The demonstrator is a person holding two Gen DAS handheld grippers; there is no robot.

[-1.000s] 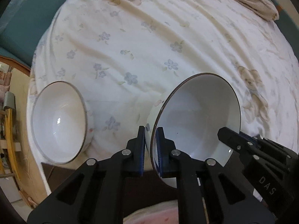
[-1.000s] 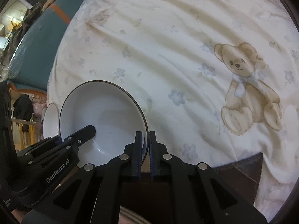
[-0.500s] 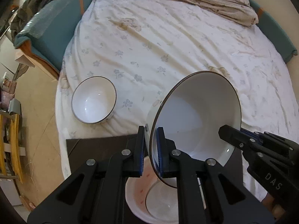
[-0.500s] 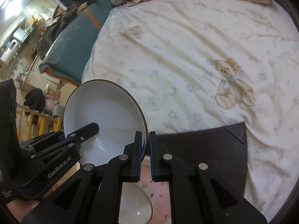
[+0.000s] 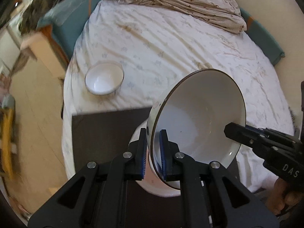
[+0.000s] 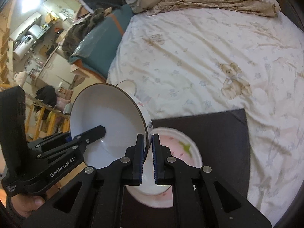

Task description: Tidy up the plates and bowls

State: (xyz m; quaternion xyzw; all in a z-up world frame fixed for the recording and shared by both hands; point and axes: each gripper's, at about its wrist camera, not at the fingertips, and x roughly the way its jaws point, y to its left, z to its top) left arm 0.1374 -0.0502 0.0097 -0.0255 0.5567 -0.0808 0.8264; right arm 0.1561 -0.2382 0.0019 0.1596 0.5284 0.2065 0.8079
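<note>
Floral bedsheet (image 5: 171,43); dark mat (image 6: 218,133); cluttered room.

A bed (image 6: 209,60) is covered by a cream sheet printed with small flowers and a teddy bear (image 6: 234,80). A rumpled beige blanket (image 5: 190,1) lies at its far end; a dark table (image 6: 218,133) overlaps its near edge.

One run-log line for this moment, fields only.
left tongs: shut on large bowl rim | right tongs: shut on opposite rim | bowl: tilted, above pink plate | small bowl: on bedsheet
</note>
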